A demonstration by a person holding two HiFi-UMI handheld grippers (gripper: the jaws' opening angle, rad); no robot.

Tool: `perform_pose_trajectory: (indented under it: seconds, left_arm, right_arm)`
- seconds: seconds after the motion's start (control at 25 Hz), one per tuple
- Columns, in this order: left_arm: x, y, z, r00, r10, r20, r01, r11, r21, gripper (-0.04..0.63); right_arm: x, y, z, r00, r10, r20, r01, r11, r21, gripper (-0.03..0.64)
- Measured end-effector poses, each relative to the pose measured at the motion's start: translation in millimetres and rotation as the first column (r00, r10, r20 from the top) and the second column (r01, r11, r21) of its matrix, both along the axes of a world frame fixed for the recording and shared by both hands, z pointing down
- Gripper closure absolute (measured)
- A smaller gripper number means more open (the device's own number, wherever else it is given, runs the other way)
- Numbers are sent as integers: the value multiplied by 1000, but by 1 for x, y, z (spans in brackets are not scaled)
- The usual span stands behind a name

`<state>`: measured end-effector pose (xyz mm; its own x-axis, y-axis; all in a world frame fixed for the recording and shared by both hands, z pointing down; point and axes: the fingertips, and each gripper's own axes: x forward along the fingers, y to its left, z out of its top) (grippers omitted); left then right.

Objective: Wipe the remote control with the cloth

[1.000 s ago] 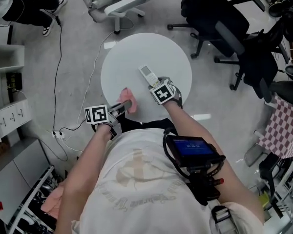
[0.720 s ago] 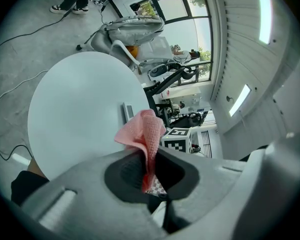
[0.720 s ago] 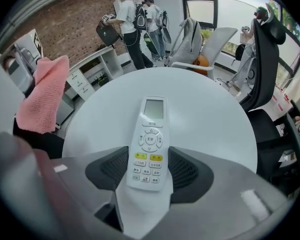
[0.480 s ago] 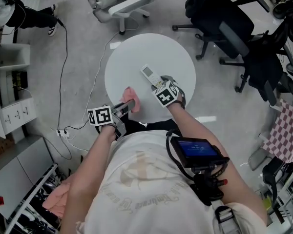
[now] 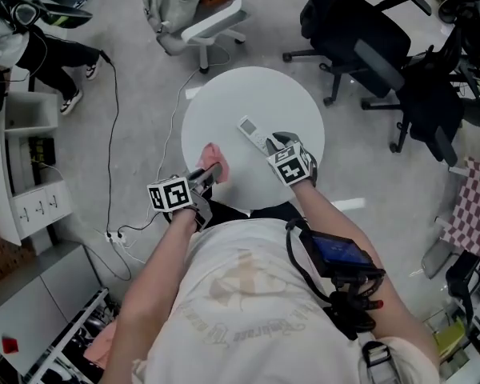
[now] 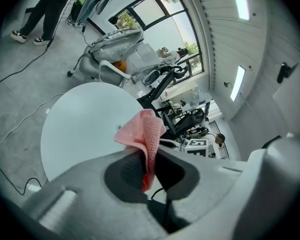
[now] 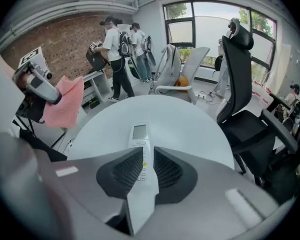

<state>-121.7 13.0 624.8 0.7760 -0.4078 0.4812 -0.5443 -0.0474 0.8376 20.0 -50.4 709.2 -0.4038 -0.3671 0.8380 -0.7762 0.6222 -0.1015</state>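
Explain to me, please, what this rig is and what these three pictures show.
There is no robot here: a person holds a two-jaw gripper in each hand. The head view looks down from a camera on the person's head. The other two views come from cameras riding on each gripper, looking along its jaws. Below stands a round white table. The left gripper is clamped on a pink cloth. The right gripper has just been closing its jaws, and the white remote control is gripped between them. The cubes with square markers are parts of the grippers.
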Motion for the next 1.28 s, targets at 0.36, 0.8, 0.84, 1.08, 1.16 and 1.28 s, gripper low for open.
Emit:
perform_pose_trajectory:
  seconds: [0.36,0.8,0.84,1.08,1.16,1.28]
  left_arm:
    - [3,-23,-37,980,196,14,-195,960,199,571]
    - [-2,8,-65,903,407,138,-428,820,380,571]
    - [-2,11,-67,896,420,148,-443,806,394,571]
    - [-6,28,-71,858,479,187,-509,740,440,571]
    - [-7,33,-70,846,496,195,-527,723,446,571]
    - [-7,38,-71,832,518,199,-546,705,453,571]
  right_arm:
    - [36,10,-71,903,366,223,-390,918,71,614]
    - [23,81,-154,840,403,363,-502,832,236,612]
    - [21,88,-158,839,403,366,-505,827,247,612]
    - [7,125,-166,825,424,373,-535,799,275,611]
    - [4,132,-167,819,432,378,-546,789,281,611]
    - [0,140,-169,812,441,382,-559,775,293,611]
